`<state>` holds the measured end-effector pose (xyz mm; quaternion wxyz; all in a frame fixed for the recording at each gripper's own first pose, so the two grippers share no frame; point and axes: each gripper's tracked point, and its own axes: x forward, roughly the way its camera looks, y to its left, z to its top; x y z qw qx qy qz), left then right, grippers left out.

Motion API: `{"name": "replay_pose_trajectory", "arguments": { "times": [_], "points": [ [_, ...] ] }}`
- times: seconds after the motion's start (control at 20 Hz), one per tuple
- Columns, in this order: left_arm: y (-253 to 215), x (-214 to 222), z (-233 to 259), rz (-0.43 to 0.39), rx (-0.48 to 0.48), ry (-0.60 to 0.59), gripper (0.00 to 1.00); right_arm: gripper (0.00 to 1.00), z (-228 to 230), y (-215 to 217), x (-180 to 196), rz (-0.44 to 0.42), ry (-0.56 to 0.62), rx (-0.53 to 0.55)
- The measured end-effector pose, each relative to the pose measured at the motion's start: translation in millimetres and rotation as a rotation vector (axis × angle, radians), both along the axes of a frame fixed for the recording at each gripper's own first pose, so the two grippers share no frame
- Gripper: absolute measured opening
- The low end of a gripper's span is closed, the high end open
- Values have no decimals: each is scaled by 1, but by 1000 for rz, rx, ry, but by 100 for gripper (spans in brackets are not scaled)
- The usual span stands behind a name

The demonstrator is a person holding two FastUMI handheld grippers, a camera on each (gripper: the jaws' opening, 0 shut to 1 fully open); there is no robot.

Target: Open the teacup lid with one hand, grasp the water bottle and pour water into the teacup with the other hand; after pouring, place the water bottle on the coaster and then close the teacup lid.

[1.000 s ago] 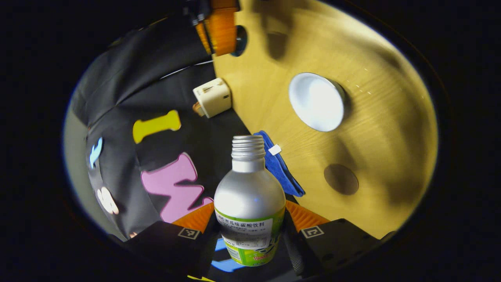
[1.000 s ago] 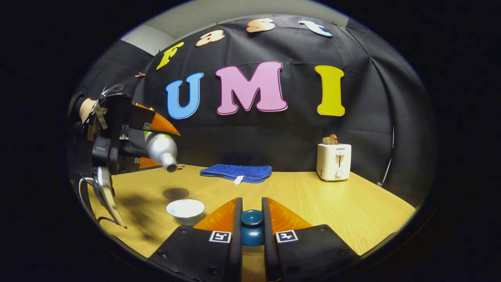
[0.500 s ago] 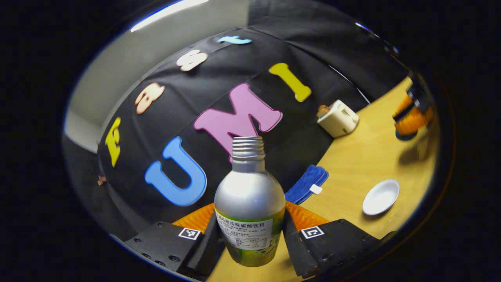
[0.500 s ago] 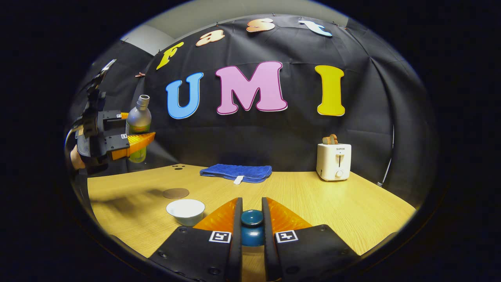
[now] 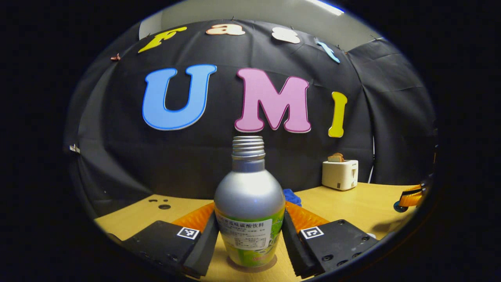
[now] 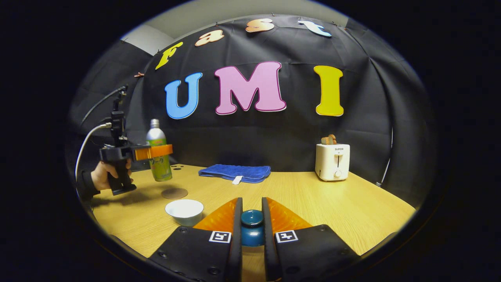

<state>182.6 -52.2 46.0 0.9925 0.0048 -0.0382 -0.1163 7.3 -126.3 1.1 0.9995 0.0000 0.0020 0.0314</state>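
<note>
Step in hand: setting the water bottle (image 6: 158, 156) down on the coaster (image 6: 175, 193), judged from the upright bottle hanging close above the brown disc with the teacup (image 6: 184, 210) open.
Left tongs (image 5: 249, 231): clamped on the bottle's labelled lower body from both sides; bottle upright, neck uncapped.
Right tongs (image 6: 251, 223): closed narrow on the knob of the teacup lid (image 6: 251, 227), held above the table (image 6: 313, 203), apart from the cup.
Bottle versus coaster: in the right gripper view, base just above and slightly behind the disc; in the left gripper view, a brown patch under the base (image 5: 252, 263), contact not clear.
Doing it well: lower straight, keep the bottle vertical, centre the base on the disc before letting go; spread the tongs only once the base sits flat, then draw back level so nothing clips the label.
Risk: open neck, so any tilt may spill; disc is thin and may slide if nudged sideways.
Lid next: bring over the white cup, just beside the coaster, only after the left side is clear.
Surface: pale wood-grain table, smooth, evenly lit.
Room: black cloth wall behind; blue towel (image 6: 235, 172) folded at the back; white toaster (image 6: 332, 161) far right; hand (image 6: 102, 175) gripping the left handle, cable trailing.
</note>
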Motion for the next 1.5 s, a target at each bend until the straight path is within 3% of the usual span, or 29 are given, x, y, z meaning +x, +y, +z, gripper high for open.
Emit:
{"name": "replay_pose_trajectory", "arguments": {
  "times": [0.55,0.6,0.65,0.9,1.15,1.3,1.5],
  "points": [
    [-8,21,-37,-4,-38,78,83,26,0,0,0,0,-1,0],
    [-6,19,-34,-2,-38,75,85,26,0,0,0,0,-1,0],
    [-2,17,-33,7,-37,74,94,26,0,0,0,0,-1,0],
    [2,-33,-28,-9,-30,109,98,26,0,0,0,-1,-1,0],
    [24,-91,-31,39,-65,93,98,27,0,-2,1,-26,-3,0],
    [38,-112,-36,92,-43,59,98,26,0,23,6,-17,-3,0],
    [43,-121,-48,105,11,53,98,27,2,70,18,48,0,5]
  ]
}}
